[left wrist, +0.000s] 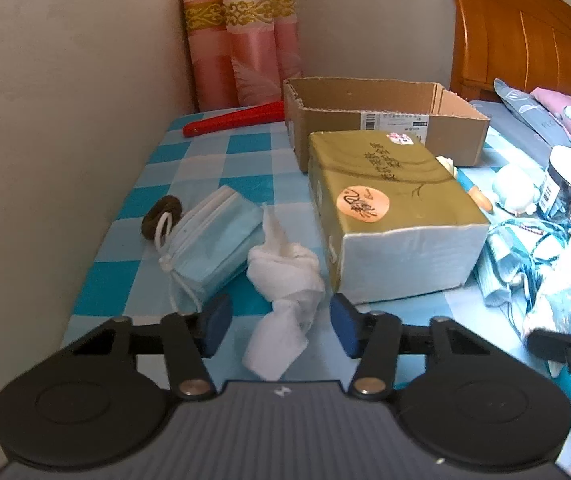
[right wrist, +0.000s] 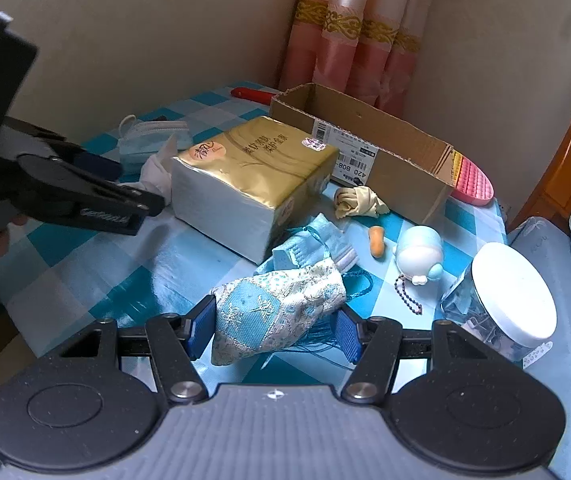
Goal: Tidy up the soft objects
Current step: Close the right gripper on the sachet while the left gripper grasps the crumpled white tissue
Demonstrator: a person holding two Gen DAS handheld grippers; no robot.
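A crumpled white cloth (left wrist: 283, 280) lies on the checked table between the fingers of my open left gripper (left wrist: 279, 326); the pads do not touch it. A stack of blue face masks (left wrist: 209, 240) and a brown hair tie (left wrist: 161, 216) lie to its left. My right gripper (right wrist: 273, 330) is open around a blue brocade pouch (right wrist: 277, 308) on the table. A gold tissue pack (left wrist: 389, 208) sits mid-table, also seen in the right wrist view (right wrist: 253, 176). An open cardboard box (left wrist: 385, 116) stands behind it.
A red tool (left wrist: 233, 120) lies at the back by the pink curtain (left wrist: 241, 40). A cream knotted cloth (right wrist: 357, 202), an orange earplug (right wrist: 377, 242), a small blue toy (right wrist: 419, 256), a white-lidded jar (right wrist: 513, 292) and a pink pad (right wrist: 471, 180) lie to the right. The wooden headboard (left wrist: 525, 40) stands beyond.
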